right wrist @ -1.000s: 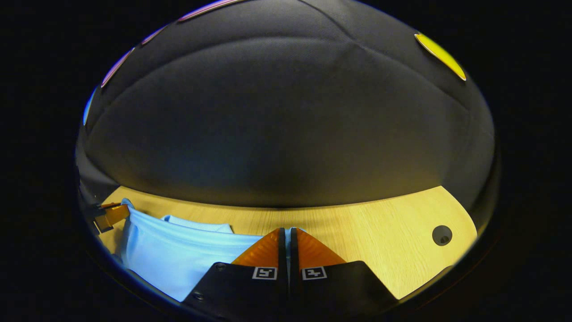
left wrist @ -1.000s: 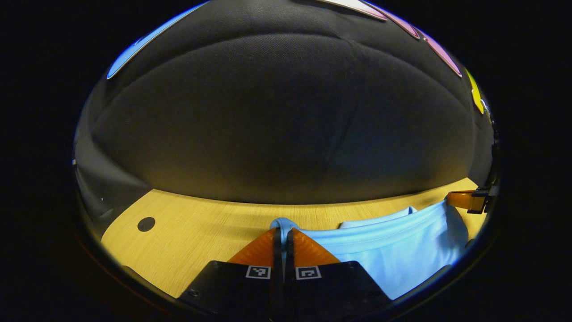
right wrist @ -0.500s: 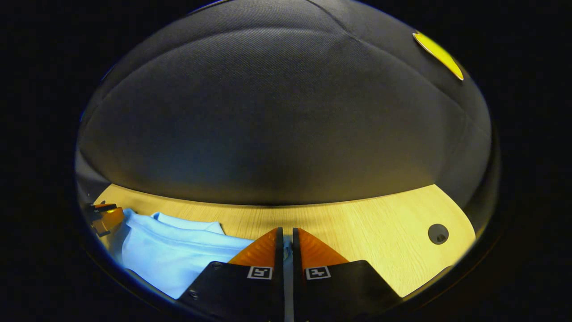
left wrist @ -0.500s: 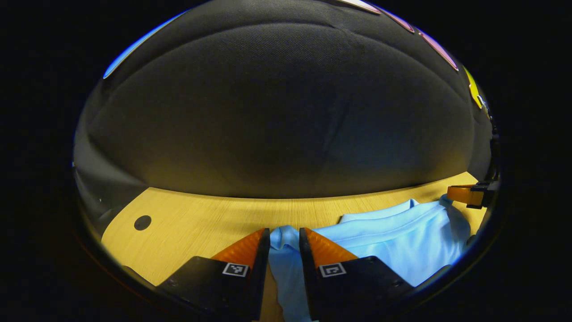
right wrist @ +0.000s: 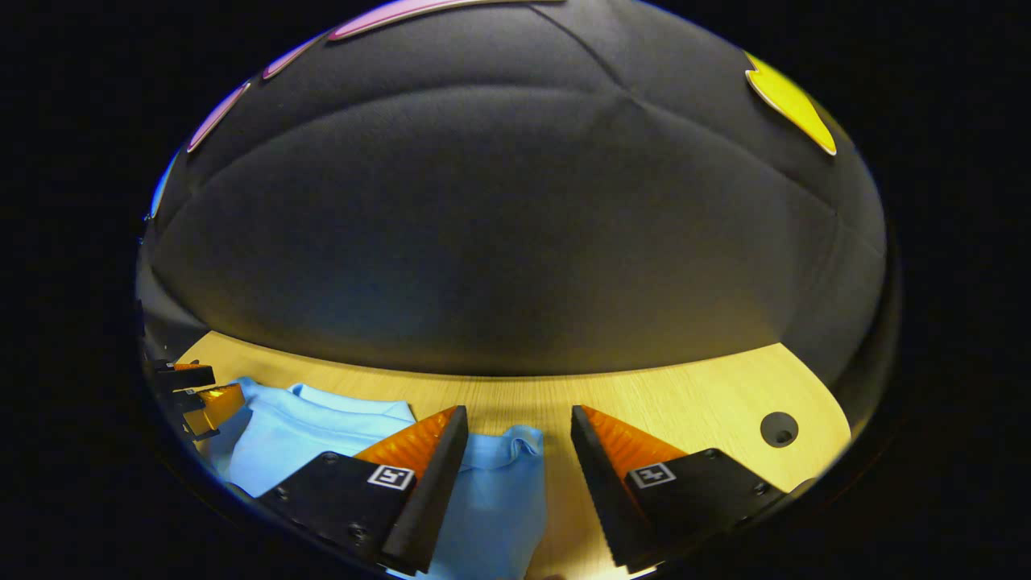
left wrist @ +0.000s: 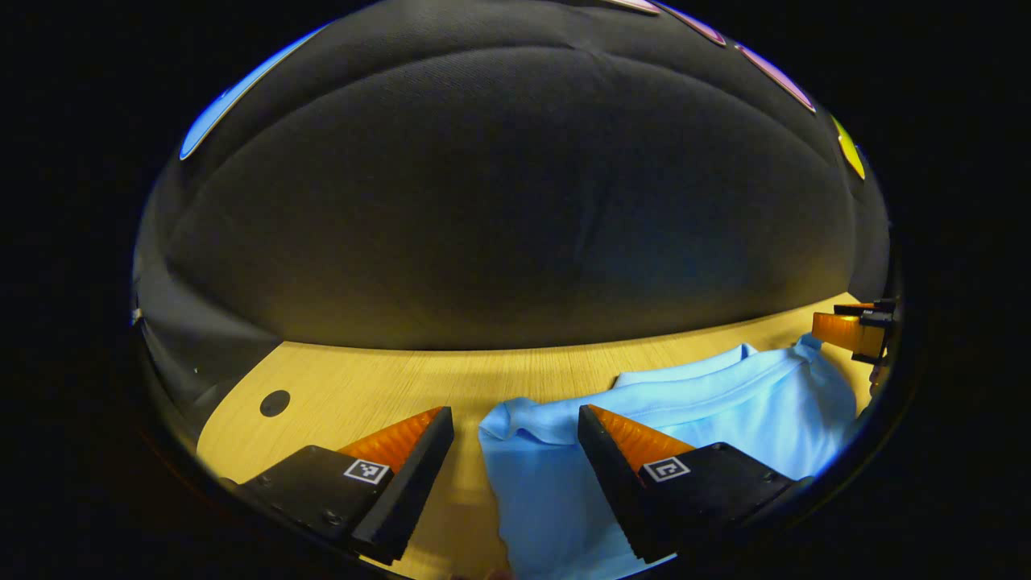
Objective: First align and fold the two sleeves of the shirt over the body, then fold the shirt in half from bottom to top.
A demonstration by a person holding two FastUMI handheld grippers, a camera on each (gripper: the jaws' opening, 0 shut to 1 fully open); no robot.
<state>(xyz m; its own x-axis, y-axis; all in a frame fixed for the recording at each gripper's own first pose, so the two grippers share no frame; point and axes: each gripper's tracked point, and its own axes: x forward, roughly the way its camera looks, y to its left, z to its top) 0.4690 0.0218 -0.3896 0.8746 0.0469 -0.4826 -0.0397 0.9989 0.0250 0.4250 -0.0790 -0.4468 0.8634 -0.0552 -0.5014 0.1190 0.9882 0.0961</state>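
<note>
A light blue shirt (left wrist: 709, 411) lies folded on the wooden table (left wrist: 387, 387). My left gripper (left wrist: 515, 420) stands open over the shirt's near left corner, whose puckered edge lies loose between the fingers. In the right gripper view the shirt (right wrist: 322, 431) spreads to the left, and my right gripper (right wrist: 515, 420) is open over its right corner, the cloth lying free between the fingers. The right gripper (left wrist: 854, 332) appears far off at the right edge of the left gripper view. The left gripper (right wrist: 197, 395) appears at the left edge of the right gripper view.
The black cloth wall rises just behind the table's far edge. A round dark hole (left wrist: 275, 403) sits in the tabletop left of the shirt, and another hole (right wrist: 779, 428) sits to its right. Bare wood lies beyond the shirt.
Both grippers were shut on the shirt's corners a second ago. The left opened first, then the right, and the cloth dropped onto the table between the fingers.
</note>
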